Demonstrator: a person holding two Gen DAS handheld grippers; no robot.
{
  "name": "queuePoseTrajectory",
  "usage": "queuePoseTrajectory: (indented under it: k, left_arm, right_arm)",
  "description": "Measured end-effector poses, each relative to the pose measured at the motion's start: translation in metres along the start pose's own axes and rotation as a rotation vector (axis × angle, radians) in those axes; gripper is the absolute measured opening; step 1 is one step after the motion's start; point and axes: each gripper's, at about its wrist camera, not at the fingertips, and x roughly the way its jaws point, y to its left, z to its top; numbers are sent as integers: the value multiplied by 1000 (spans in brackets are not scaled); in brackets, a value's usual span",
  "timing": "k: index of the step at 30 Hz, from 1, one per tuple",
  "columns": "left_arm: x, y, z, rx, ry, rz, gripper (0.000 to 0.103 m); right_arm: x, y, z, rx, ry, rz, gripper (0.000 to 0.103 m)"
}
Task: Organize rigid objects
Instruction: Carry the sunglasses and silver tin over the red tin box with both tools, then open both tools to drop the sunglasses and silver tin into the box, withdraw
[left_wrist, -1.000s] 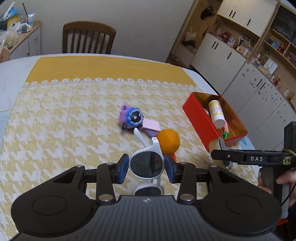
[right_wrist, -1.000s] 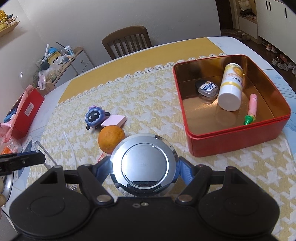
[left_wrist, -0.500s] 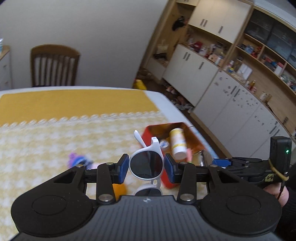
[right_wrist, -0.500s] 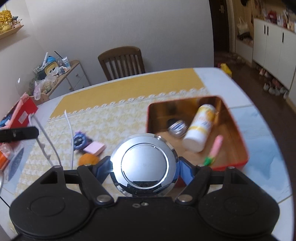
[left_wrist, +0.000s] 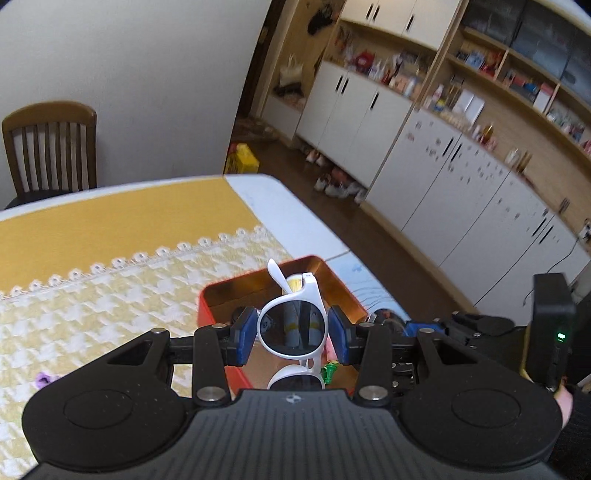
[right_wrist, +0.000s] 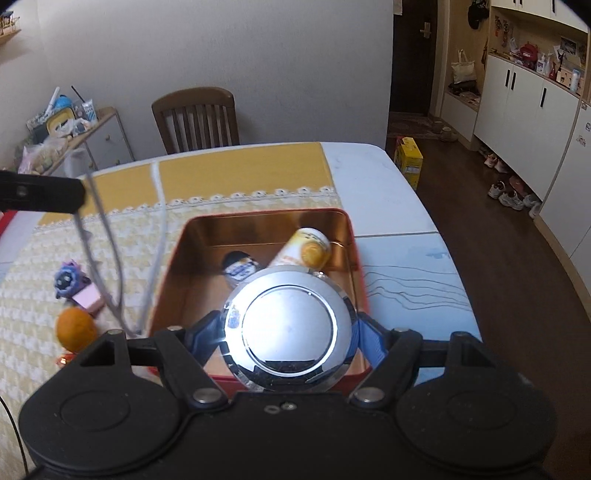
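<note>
Left gripper (left_wrist: 292, 331): blue pads clamped on either side of one lens of the white sunglasses (left_wrist: 293, 329). The held lens sits squarely between the fingers; the second lens hangs below it, close to the gripper body; one temple arm sticks up and away. Glasses are off the table, held above the red tin (left_wrist: 216, 295), over its near half.

Right gripper (right_wrist: 288, 336): fingers closed around a round chrome container (right_wrist: 290, 328), shiny flat face turned to the camera. It fills the gap between the blue pads, gripped at its sides, and hangs over the near wall of the red tin (right_wrist: 168, 273).

Inside the tin, right wrist view: a white bottle with orange label (right_wrist: 306, 251) lying toward the far right corner, a small dark round object (right_wrist: 240, 266) beside it at the far wall. Left wrist view also shows a small green piece (left_wrist: 330, 371) on the tin floor near the right wall.

Tin stands on the yellow houndstooth tablecloth (right_wrist: 33, 302), near the table's right edge. Left of the tin on the cloth: an orange (right_wrist: 75, 328), a pink block (right_wrist: 88, 300), a purple-blue toy figure (right_wrist: 66, 280), grouped close together, block touching the toy.

Wooden chair (right_wrist: 195, 118) at the far edge of the table.
</note>
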Motion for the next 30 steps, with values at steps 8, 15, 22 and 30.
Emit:
queuePoseTrajectory:
  k: [8,15,22,30]
  left_arm:
    - [62,-10,0,48,97,112,40]
    - [95,-10,5,50,138,155,40]
    - [116,-14,9,53,155,179,40]
    - [138,-13,9,41,173,213,41]
  right_arm:
    - [25,-3,6,-82,38,13,76]
    - [44,0,7,-166,79,23,76]
    - [59,-7,5,-181,108,35,76]
    - [59,-10,6,-167,104,52,76]
